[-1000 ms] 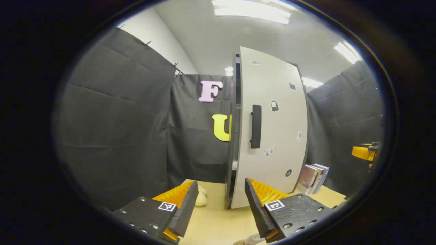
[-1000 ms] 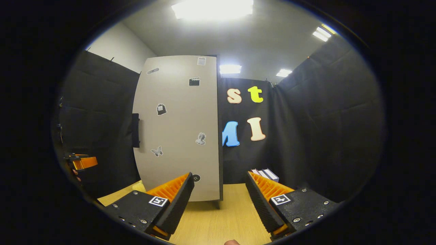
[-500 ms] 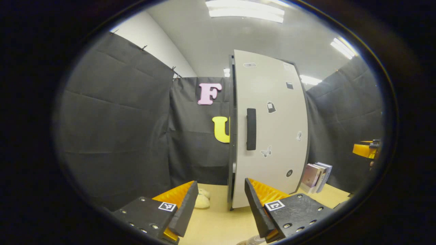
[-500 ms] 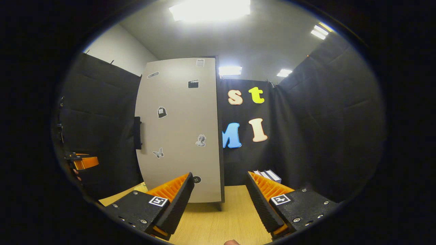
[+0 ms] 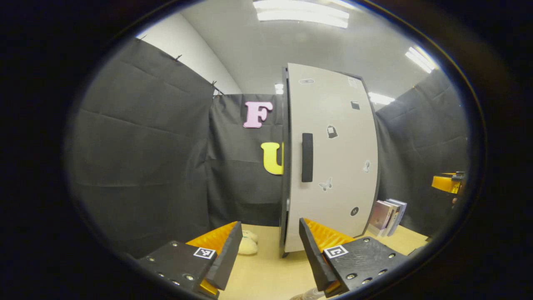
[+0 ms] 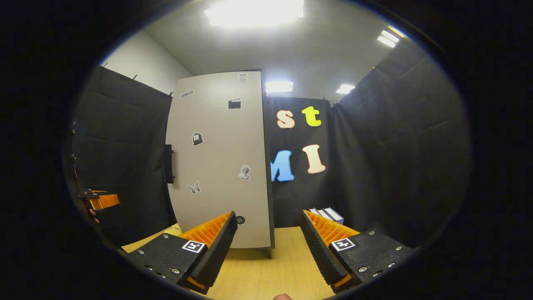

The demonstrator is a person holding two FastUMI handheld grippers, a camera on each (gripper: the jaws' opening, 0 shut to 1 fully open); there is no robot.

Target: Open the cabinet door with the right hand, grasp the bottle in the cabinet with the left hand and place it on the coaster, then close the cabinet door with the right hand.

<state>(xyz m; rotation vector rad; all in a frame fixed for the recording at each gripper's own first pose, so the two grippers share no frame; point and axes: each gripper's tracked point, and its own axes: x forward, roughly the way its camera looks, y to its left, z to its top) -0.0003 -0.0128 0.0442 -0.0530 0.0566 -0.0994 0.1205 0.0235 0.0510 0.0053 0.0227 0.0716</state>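
In the left gripper view the cabinet door (image 5: 333,158) stands shut at about 12 o'clock from the left gripper (image 5: 270,254), its upright dark handle (image 5: 307,157) running top to bottom; the jaws are wide apart and hold nothing. In the right gripper view the right gripper (image 6: 268,250), equally wide and empty, sees that handle (image 6: 168,163) at about 10 o'clock on the door's far edge. The bottle is presumably behind the door, its place unknowable, and books (image 5: 387,216) stand beside the cabinet on the table (image 6: 275,271).

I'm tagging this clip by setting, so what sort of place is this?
Probably a staged recording booth, not a real home: black cloth walls hang on all sides, a lone white cabinet with stickers stands on a wooden tabletop, and office ceiling lights show overhead.
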